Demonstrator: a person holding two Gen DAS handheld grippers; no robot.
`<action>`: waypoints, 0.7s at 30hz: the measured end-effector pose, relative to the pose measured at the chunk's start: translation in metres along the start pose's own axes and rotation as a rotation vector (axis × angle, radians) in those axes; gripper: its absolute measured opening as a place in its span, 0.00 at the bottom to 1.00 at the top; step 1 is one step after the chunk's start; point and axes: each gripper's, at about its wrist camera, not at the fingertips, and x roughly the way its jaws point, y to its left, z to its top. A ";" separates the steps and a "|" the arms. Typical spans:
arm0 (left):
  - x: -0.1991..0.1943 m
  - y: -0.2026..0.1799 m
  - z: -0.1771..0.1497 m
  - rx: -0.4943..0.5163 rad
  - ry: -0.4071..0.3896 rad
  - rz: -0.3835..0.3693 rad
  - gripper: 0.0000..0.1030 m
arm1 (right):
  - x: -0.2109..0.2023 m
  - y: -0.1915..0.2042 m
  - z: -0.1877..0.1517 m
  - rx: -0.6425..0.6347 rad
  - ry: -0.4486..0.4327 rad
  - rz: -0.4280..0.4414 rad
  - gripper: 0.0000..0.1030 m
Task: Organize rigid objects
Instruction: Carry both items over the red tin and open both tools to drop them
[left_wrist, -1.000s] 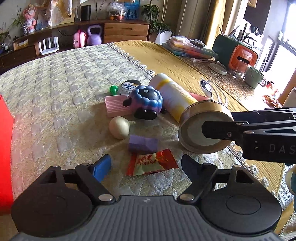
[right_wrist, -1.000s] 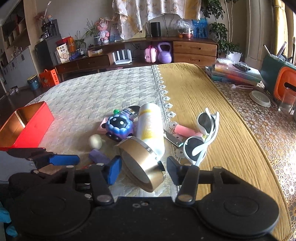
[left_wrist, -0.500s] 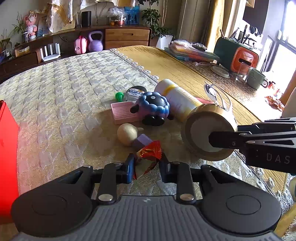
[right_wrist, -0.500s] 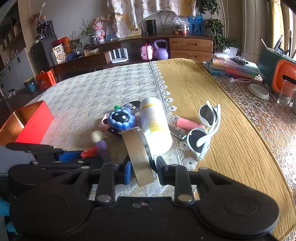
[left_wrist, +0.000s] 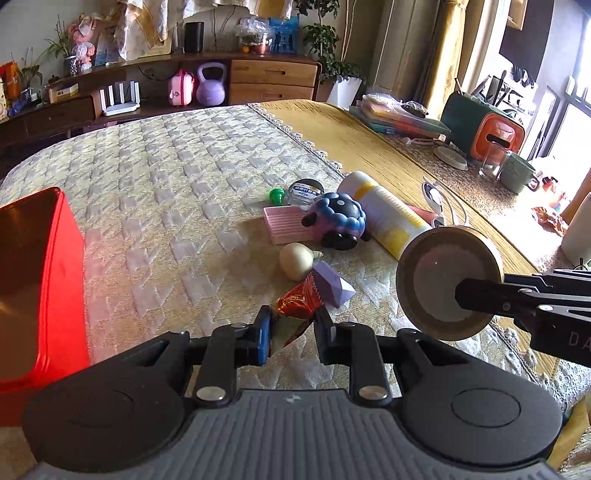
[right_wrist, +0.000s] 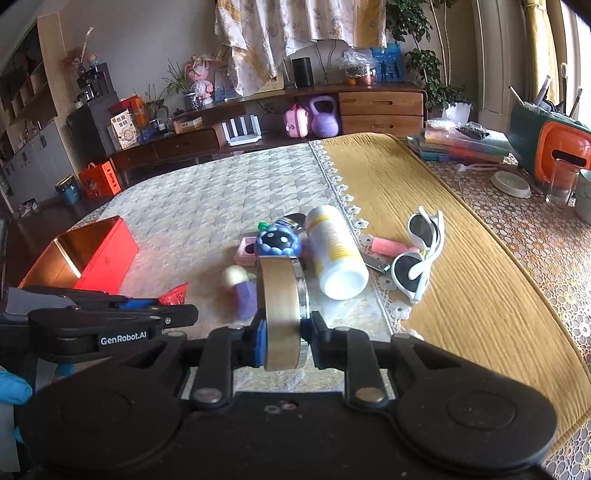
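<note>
Red foil shows first, at the lower middle of the left wrist view: the left gripper (left_wrist: 291, 332) has its jaws still closing on a snack packet (left_wrist: 295, 306), pinched by one end and sticking up beyond the tips. In the right wrist view the right gripper (right_wrist: 284, 334) has its jaws clamped across a round gold tin (right_wrist: 282, 310), held on edge at the frame's lower middle, clear of the quilted surface (left_wrist: 177, 184).

Just past the packet lie a purple block (left_wrist: 334, 282) and a pale egg-shaped thing (left_wrist: 295, 257), touching each other. Farther up the frame sit a blue sheep toy (left_wrist: 341, 219) on a pink box (left_wrist: 286, 225), a white bottle (left_wrist: 388, 216) on its side, and white sunglasses (right_wrist: 421, 254) on the yellow cloth.

At the left edge stands a red box (left_wrist: 40, 280), open; what can be seen of its inside looks empty. By that, sorting has barely begun: two things are gripped, none visibly stowed, and most of the pile is left.
</note>
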 end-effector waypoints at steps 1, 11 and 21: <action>-0.006 0.002 0.000 -0.009 0.000 -0.001 0.23 | -0.003 0.003 0.001 -0.005 -0.005 0.004 0.22; -0.077 0.035 0.011 -0.053 -0.069 0.055 0.23 | -0.025 0.069 0.026 -0.082 -0.053 0.110 0.22; -0.123 0.111 0.030 -0.127 -0.130 0.188 0.23 | -0.008 0.147 0.052 -0.161 -0.065 0.207 0.22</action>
